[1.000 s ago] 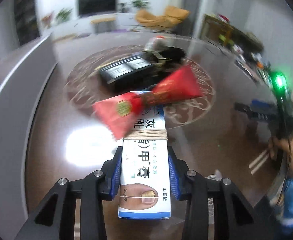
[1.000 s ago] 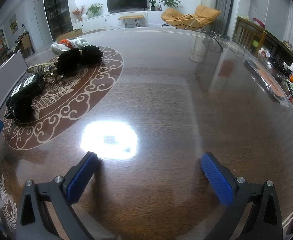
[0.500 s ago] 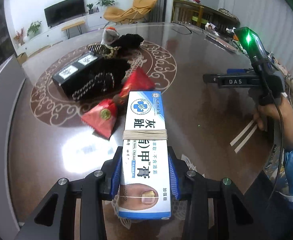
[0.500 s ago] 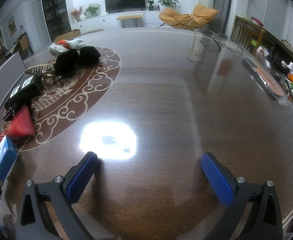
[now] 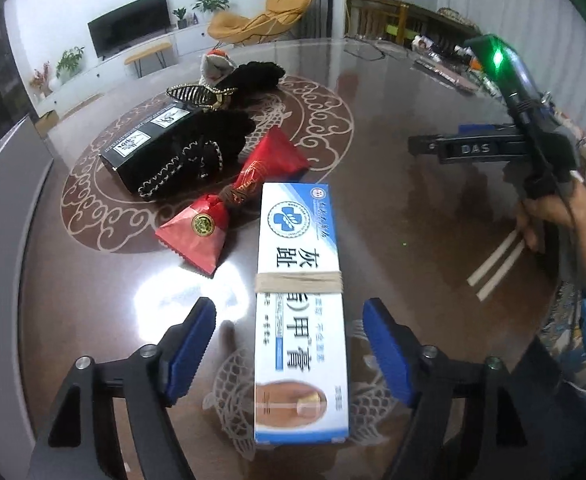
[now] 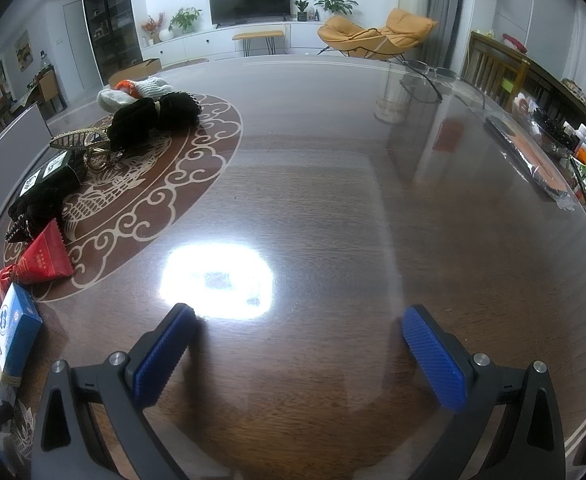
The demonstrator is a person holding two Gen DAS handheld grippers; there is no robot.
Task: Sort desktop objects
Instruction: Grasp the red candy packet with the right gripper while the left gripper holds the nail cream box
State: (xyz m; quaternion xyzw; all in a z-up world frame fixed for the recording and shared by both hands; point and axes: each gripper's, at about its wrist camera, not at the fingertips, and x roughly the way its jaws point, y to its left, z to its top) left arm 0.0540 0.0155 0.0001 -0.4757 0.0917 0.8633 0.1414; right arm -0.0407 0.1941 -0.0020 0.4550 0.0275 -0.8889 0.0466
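The left gripper (image 5: 289,344) was opening its jaws, and the white and blue ointment box (image 5: 299,308) lay between them on the table (image 5: 393,216) with a clear gap to each blue pad, so nothing pressed on it any more. The box, bound by a rubber band (image 5: 298,282), lay just beside the red twisted packet (image 5: 229,204), and near it were the black box (image 5: 149,148) with the black fabric piece (image 5: 209,140) draped over it, the hair claw (image 5: 197,94) and the knitted glove (image 5: 217,66). I judge that the box was set there on purpose, to join this group at the patterned circle of the table, so that the loose things are collected in one place. The right gripper (image 6: 297,356) hung above a bare part of the table with its jaws wide apart and nothing between them; probably it waited for its turn, because nothing to sort lay under it. No tray, basket or other container for the sorted things was visible in either view; the black box was closed, and what was inside it could not be told. The ointment box was also closed. At the far right edge of the table some small bottles (image 6: 585,148) stood, too small to tell more.
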